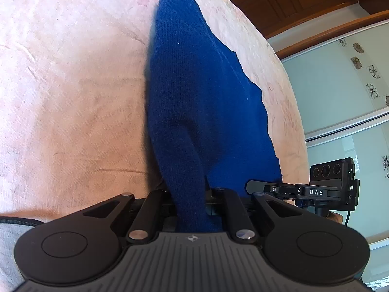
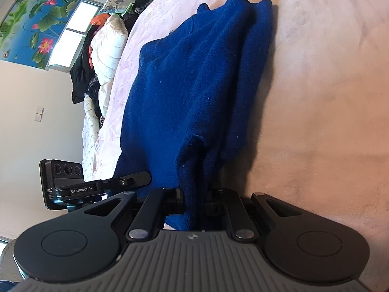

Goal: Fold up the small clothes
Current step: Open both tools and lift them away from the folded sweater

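A dark blue knitted garment [image 1: 194, 92] lies stretched over a pale pink bedspread [image 1: 73, 73]. My left gripper [image 1: 190, 202] is shut on its near edge, and the cloth bunches between the fingers. In the right wrist view the same blue garment [image 2: 184, 85] runs away from me in long folds. My right gripper [image 2: 194, 202] is shut on another part of its near edge. Each gripper shows at the edge of the other's view: the right one in the left wrist view [image 1: 323, 189], the left one in the right wrist view [image 2: 80, 187].
The bedspread [image 2: 316, 97] spreads wide to the right. A pile of clothes and bedding [image 2: 104, 56] lies along the bed's far left side under a lotus picture [image 2: 36, 22]. A wooden cabinet [image 1: 304, 4] and pale sliding doors [image 1: 340, 85] stand beyond the bed.
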A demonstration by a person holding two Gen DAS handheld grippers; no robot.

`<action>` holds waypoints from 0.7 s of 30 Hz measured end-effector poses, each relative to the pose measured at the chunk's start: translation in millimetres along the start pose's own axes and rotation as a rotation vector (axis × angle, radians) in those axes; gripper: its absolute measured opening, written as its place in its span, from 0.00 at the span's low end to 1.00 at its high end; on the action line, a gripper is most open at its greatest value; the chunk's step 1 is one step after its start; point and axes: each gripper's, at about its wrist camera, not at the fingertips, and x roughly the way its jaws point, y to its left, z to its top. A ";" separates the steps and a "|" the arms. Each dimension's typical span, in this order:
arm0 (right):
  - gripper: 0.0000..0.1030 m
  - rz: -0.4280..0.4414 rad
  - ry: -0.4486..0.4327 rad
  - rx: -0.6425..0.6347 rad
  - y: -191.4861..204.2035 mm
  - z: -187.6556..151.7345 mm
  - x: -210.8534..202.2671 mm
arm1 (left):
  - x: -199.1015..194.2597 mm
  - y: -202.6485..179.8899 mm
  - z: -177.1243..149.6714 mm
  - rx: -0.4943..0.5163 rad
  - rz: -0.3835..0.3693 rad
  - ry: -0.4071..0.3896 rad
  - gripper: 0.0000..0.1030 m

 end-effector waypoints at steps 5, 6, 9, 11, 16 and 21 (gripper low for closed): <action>0.12 0.008 -0.011 0.011 -3.8 -1.4 0.4 | -0.8 0.7 -3.0 0.018 0.000 -0.027 0.12; 0.21 0.006 -0.024 0.007 -4.8 -3.0 -0.8 | -2.4 0.1 -4.6 0.023 -0.002 -0.037 0.13; 0.31 0.013 -0.077 0.010 -5.7 -8.4 -15.7 | -25.3 -11.1 -13.4 0.091 0.087 -0.112 0.27; 0.37 0.009 -0.162 -0.003 -2.7 -11.0 -40.2 | -52.4 -32.8 -24.4 0.245 0.220 -0.222 0.35; 0.42 -0.019 -0.396 -0.043 12.3 16.7 -83.5 | -66.6 -92.1 -39.4 0.529 0.321 -0.412 0.60; 0.54 -0.072 -0.380 -0.061 24.4 73.9 -27.4 | 6.8 -97.0 -20.6 0.526 0.433 -0.345 0.70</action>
